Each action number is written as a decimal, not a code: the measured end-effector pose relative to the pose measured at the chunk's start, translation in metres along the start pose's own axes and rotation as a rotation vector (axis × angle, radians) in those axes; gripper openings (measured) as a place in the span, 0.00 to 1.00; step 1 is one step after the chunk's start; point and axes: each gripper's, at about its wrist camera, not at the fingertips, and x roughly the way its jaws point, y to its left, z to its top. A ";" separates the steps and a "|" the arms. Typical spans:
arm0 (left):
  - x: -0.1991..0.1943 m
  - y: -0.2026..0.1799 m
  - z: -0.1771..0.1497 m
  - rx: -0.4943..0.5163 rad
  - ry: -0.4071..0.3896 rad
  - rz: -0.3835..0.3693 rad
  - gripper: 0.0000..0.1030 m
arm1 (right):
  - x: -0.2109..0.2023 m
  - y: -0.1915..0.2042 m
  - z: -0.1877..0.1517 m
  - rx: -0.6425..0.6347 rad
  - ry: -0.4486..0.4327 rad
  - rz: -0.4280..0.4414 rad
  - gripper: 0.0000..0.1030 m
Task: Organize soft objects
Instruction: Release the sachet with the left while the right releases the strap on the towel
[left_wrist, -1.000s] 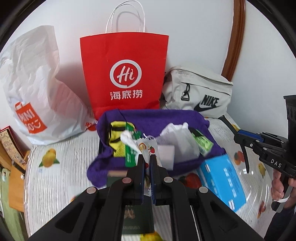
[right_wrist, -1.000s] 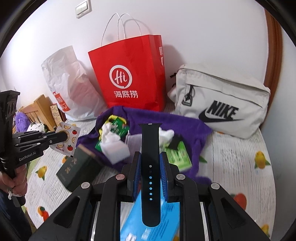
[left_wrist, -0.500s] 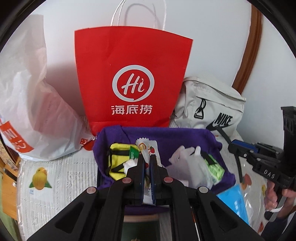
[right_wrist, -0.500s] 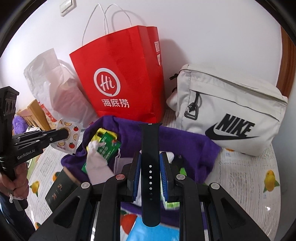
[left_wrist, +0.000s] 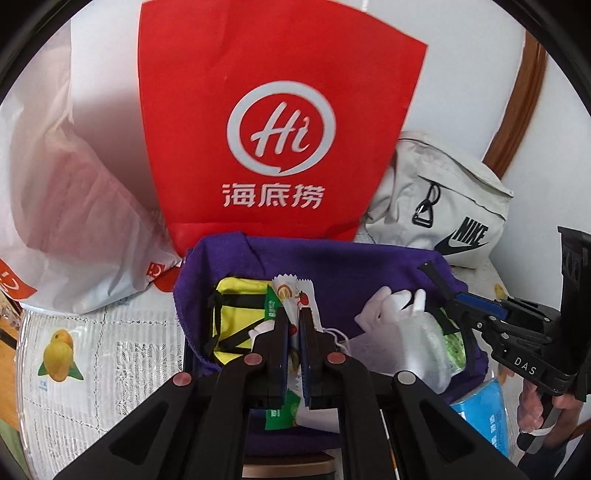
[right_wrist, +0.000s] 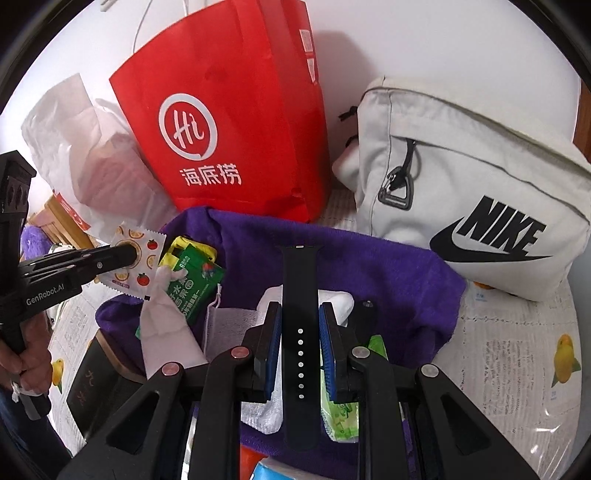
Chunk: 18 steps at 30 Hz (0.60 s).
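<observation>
I am carrying two soft things to the purple-lined bin (right_wrist: 388, 273) in front of the red paper bag (left_wrist: 280, 122), so the drop comes next: both must hang over its hollow before I let go. My left gripper (left_wrist: 293, 328) is pinched nearly shut on a fruit-printed sachet (left_wrist: 295, 295). My right gripper (right_wrist: 300, 325) clamps narrowly on a black watch strap (right_wrist: 299, 332).

Black tongs (right_wrist: 300, 354) with blue pads, round rivets, "GenRobot.AI" lettering

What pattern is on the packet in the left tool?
White packet with orange slices and tomatoes; clearest in right wrist view.
</observation>
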 end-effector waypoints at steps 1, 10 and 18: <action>0.002 0.002 0.000 -0.005 0.003 -0.001 0.06 | 0.002 0.000 0.000 -0.005 0.007 -0.002 0.20; 0.027 0.008 -0.004 -0.054 0.087 -0.050 0.08 | 0.027 -0.008 -0.003 0.006 0.098 -0.022 0.20; 0.011 0.003 -0.002 -0.046 0.056 -0.041 0.44 | 0.007 -0.006 -0.004 0.012 0.073 -0.016 0.41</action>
